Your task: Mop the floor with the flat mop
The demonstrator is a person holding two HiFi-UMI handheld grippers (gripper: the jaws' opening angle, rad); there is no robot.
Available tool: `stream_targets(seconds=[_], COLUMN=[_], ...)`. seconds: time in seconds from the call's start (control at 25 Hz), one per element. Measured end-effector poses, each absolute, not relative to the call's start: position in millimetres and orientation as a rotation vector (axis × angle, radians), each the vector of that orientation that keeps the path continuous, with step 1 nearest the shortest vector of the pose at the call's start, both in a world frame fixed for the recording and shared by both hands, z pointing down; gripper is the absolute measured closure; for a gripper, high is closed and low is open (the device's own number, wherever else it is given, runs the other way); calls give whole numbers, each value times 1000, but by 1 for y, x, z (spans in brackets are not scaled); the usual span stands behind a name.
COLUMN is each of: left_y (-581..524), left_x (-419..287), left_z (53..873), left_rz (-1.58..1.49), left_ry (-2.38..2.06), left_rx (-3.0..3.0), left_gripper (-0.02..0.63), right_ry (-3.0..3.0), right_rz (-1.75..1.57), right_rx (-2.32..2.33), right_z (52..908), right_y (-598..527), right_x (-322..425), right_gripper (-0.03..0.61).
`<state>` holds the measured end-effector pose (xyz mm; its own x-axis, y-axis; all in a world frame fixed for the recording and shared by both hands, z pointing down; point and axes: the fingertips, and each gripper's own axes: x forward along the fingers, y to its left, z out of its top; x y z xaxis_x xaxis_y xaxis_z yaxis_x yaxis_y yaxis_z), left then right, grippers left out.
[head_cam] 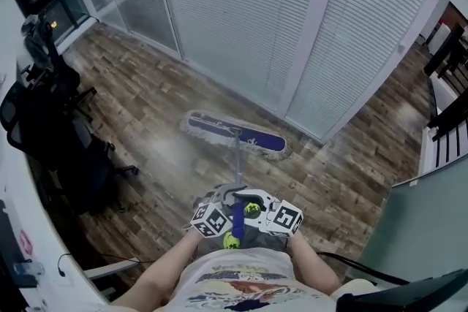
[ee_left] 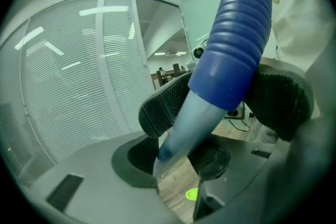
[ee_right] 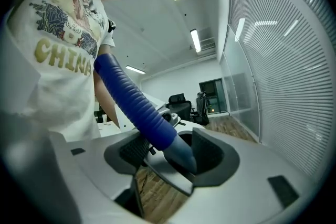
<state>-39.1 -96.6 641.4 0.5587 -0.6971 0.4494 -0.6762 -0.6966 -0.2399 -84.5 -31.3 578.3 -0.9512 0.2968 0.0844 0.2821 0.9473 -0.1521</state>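
The flat mop's purple head with a grey fringe lies on the wood-pattern floor, close to the blinds. Its thin pole rises toward me and ends in a ribbed blue grip. My left gripper and right gripper meet at that grip in front of my chest. In the left gripper view the black pads press on both sides of the blue grip, so my left gripper is shut on it. In the right gripper view the blue grip runs down between the dark pads of my right gripper, which is shut on it.
A glass partition with white blinds runs across the far side, just behind the mop head. Black office chairs crowd the left wall beside a white desk. Dark furniture stands at the right, and a cable lies near my feet.
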Motion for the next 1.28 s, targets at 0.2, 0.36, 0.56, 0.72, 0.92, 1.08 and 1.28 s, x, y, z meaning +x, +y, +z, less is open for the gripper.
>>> stream_targets(seconds=[0.2,0.36,0.56,0.72,0.92,1.08,1.28], left_y=[-174,-248,-332,-387,-442,-461,-457], left_x=[-70,-90,-109,-118,-135,-143,-150], left_z=[646,641,638,647,647,638,633], left_rz=[-855,-868,-873,-887,-863,-846,-805], left_ry=[1237,1264,1279,1263,1283,1294,1356], left_rx=[-2733,-2726,-2722,-2739,-2764,-2775,-2802], left_gripper=[482,482,482,477,470,471,468], right_ry=[-2992,-3000,-3008,-3002,-3001,-3009,-2979], right_rz=[230,238,242,268,272,270,243], right_rx=[-489,-515,-529,-500,-484,-479,-499], right_z=[581,575,571,580,581,571,567], right_y=[-108,-182,-266,-322,-378,-397,-392], right_x=[-114,-131,-149,-157,-174,-183,-189], right_gripper=[333,334,333,333,331,331,333])
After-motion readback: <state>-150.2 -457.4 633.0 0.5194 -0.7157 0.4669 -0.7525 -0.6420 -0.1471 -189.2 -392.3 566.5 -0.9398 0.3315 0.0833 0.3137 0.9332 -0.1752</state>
